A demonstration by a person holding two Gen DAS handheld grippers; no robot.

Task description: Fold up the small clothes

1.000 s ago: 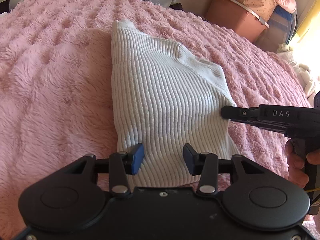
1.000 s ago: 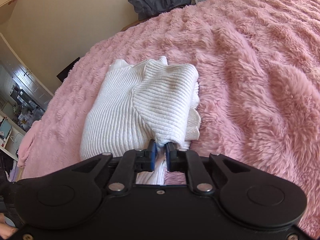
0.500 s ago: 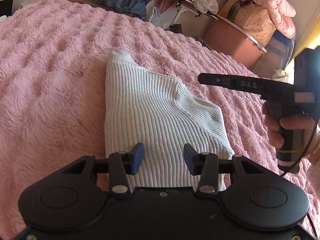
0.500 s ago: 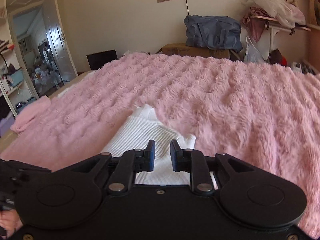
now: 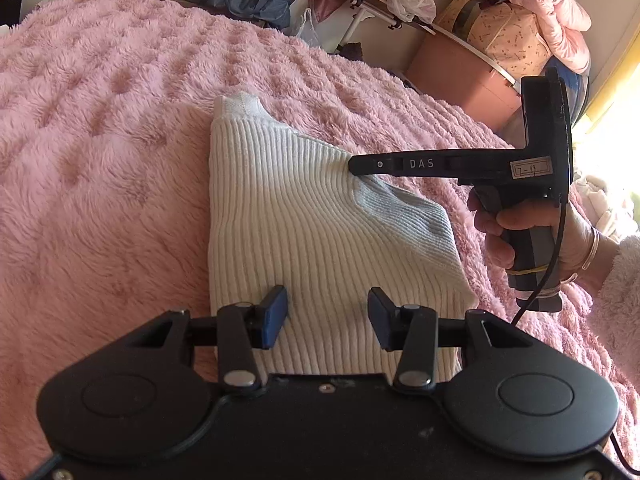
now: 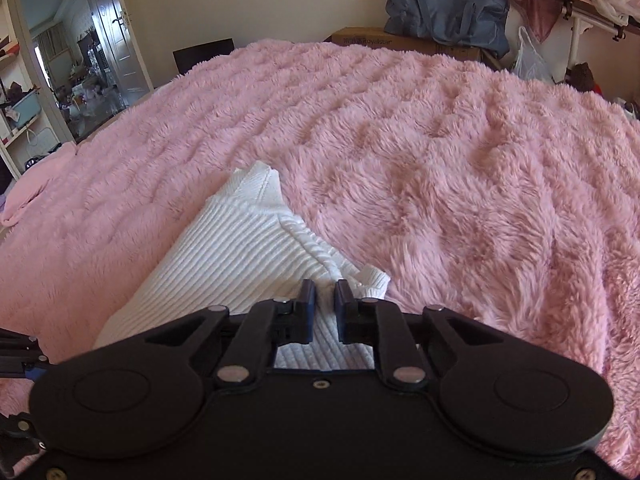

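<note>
A white ribbed sweater (image 5: pixel 288 216) lies folded on the pink fluffy blanket (image 5: pixel 100 160). My left gripper (image 5: pixel 327 318) hovers open over its near hem, with only flat fabric below the blue pads. My right gripper (image 5: pixel 354 165), held by a person's hand (image 5: pixel 520 224), reaches in from the right. Its tip touches the sweater's upper right fold, where the ribs crease toward it. In the right wrist view the right gripper (image 6: pixel 325 304) is shut, pads almost together just above the sweater (image 6: pixel 240 248) near a small folded corner. No fabric visibly sits between the pads.
Pink blanket (image 6: pixel 440 160) stretches far beyond the sweater on all sides. Past the bed stand a blue bag (image 6: pixel 444 4) on a cardboard box (image 6: pixel 400 42), a pink storage box (image 5: pixel 456 68) with bedding on top, and an open doorway (image 6: pixel 80 60) at left.
The right gripper let go of the sweater's right edge, lifted, rolled upright and came down shut at the upper right fold. The left gripper shifted slightly and stays open.
</note>
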